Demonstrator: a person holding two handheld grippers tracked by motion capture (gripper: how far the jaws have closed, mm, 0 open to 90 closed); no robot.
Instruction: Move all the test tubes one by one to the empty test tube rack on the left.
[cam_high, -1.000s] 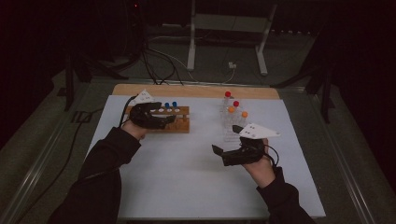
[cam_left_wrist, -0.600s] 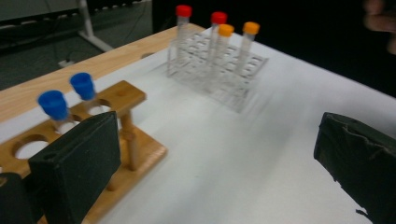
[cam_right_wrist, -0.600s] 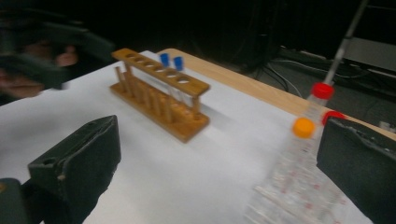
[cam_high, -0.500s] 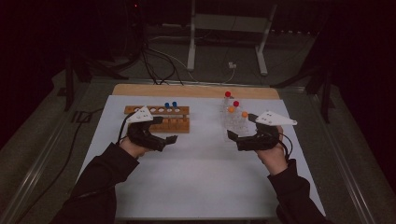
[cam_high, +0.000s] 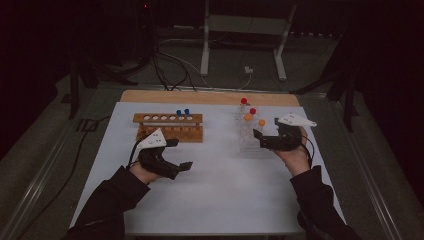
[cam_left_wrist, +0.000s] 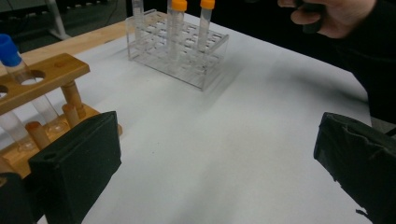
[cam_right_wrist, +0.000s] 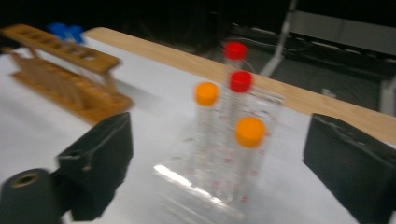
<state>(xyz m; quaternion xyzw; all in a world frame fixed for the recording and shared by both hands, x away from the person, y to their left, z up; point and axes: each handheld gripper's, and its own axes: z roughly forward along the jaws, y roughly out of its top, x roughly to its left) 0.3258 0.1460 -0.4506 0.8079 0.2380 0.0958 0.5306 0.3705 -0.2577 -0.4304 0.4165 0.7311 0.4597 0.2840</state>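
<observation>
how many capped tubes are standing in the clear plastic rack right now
4. In the clear rack: a red-capped tube at the back, another red one before it, an orange-capped tube left, and another orange one nearest the right gripper.

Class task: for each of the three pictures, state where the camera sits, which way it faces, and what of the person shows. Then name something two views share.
High view: above the person's side, facing forward and down on the table; forearms, left gripper and right gripper show.
Left gripper view: on the left gripper, facing the clear rack; the other hand shows.
Right gripper view: on the right gripper, facing the orange-capped tubes.
Shared: wooden rack.
</observation>
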